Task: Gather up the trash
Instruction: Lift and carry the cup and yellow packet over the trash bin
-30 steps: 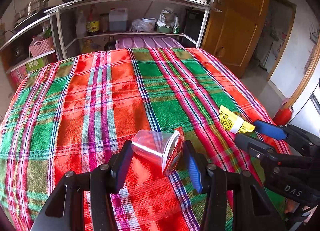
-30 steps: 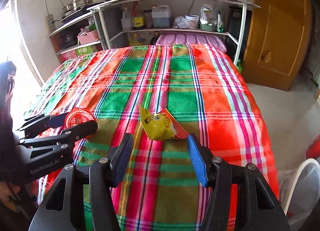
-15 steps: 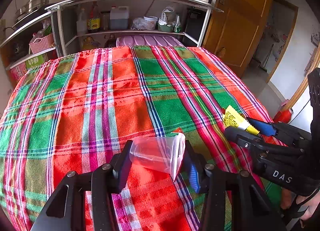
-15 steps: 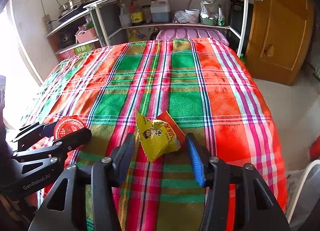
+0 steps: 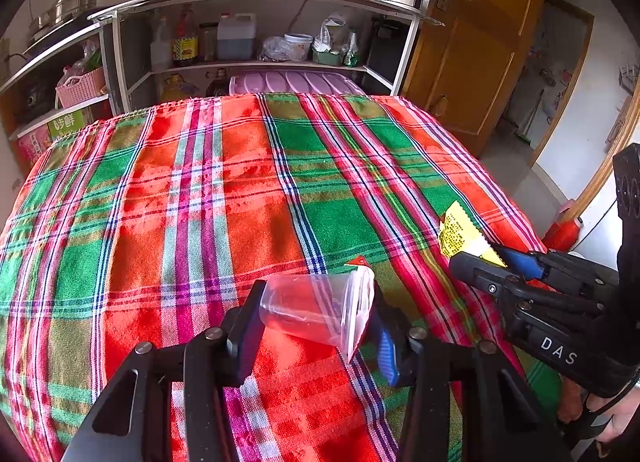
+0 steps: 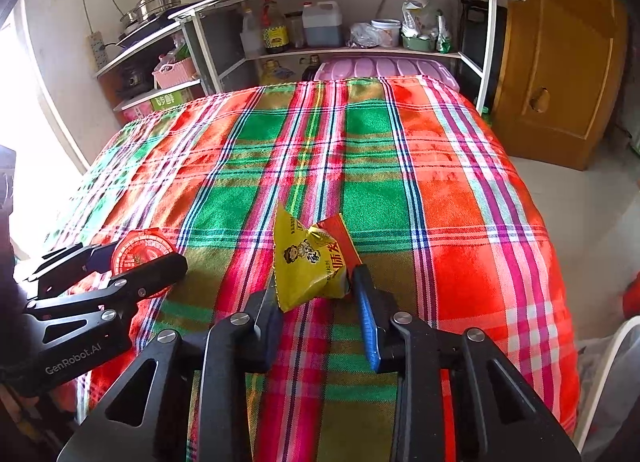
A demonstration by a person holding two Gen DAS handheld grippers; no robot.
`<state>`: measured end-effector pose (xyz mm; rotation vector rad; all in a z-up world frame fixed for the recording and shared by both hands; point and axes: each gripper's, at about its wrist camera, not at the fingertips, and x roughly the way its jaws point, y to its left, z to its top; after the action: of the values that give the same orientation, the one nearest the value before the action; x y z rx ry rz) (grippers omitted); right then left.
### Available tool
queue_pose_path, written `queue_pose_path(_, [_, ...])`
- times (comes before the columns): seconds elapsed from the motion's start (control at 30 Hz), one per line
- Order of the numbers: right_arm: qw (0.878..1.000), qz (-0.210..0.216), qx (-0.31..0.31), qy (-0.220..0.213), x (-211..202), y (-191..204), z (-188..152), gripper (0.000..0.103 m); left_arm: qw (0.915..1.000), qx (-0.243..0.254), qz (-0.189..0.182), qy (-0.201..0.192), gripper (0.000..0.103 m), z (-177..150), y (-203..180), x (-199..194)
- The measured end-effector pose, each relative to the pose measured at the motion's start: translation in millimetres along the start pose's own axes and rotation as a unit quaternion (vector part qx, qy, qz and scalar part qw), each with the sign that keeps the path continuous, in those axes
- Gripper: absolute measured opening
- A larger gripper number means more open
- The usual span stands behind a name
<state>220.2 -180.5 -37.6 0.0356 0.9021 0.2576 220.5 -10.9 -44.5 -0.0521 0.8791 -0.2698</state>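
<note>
While gripped, clear cup [image 5: 316, 312], red-lidded.

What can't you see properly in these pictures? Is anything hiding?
- Plastic cup, left wrist view: its red lid faces away; only a tip shows.
- The same cup, right wrist view: the left claw covers all but the lid.
- Snack bag, left wrist view: the right claw covers most of it; only a yellow end shows.
- White bin, right wrist view: the picture's edge cuts it off, so what's inside stays hidden.
</note>
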Motion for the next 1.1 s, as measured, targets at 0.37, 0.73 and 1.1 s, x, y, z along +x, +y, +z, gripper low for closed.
queue_pose_path(0.37, [1.000, 0.007, 0.002, -0.011, -16.8, 0.7, -2.1, 0.031, 0.9999, 0.012, -0.001, -0.002, 0.048, -0.2, -7.7, -11.5])
queue_pose_path(0.73, [0.999, -0.010, 0.024, -0.043, -66.6, -14.5, -22.4, 0.031, 0.9993, 0.028, -0.017, -0.020, 0.048, -1.2, -28.7, -43.5])
queue_pose_path(1.1, [0.994, -0.044, 0.060, -0.077, -123.6, -53.5, -45.9, 0.031, 0.9954, 0.070, -0.056, -0.034, 0.048, 3.4, -90.9, -61.0])
